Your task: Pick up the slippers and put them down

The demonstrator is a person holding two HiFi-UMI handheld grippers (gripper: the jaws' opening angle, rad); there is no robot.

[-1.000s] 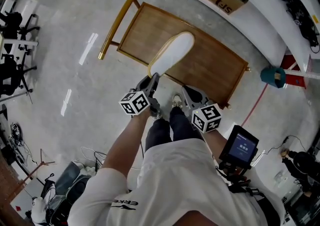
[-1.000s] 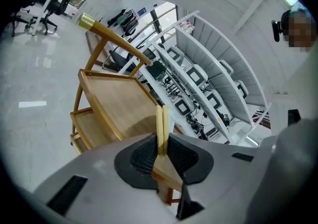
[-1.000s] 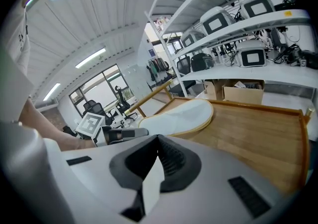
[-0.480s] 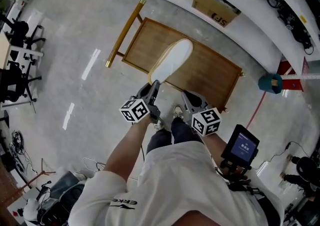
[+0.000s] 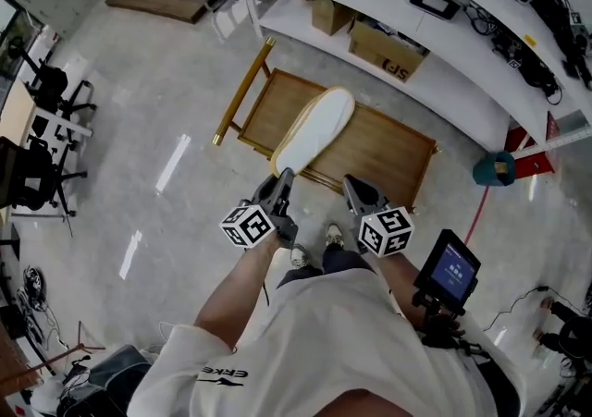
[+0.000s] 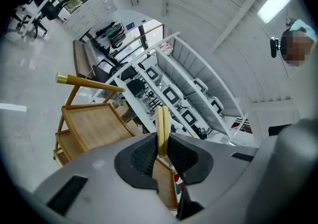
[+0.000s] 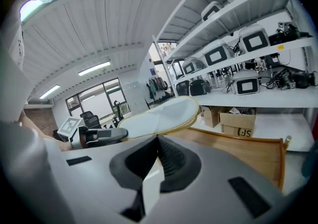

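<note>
Two slippers (image 5: 316, 128) in left claw (image 5: 285, 179), higher than a second ago

Bright overhead strip lights (image 7: 94, 68), glare streaks on floor (image 5: 173, 164), fisheye warp w/ dark corners.

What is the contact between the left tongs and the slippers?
Touching. The left gripper view shows the left tongs clamped on the slippers, pressing them from both sides.

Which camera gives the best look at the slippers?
The head view: the slippers show their full white length, held by the left gripper. The left gripper view sees only their yellow edges between its jaws; the right gripper view shows them at a slant.
</note>
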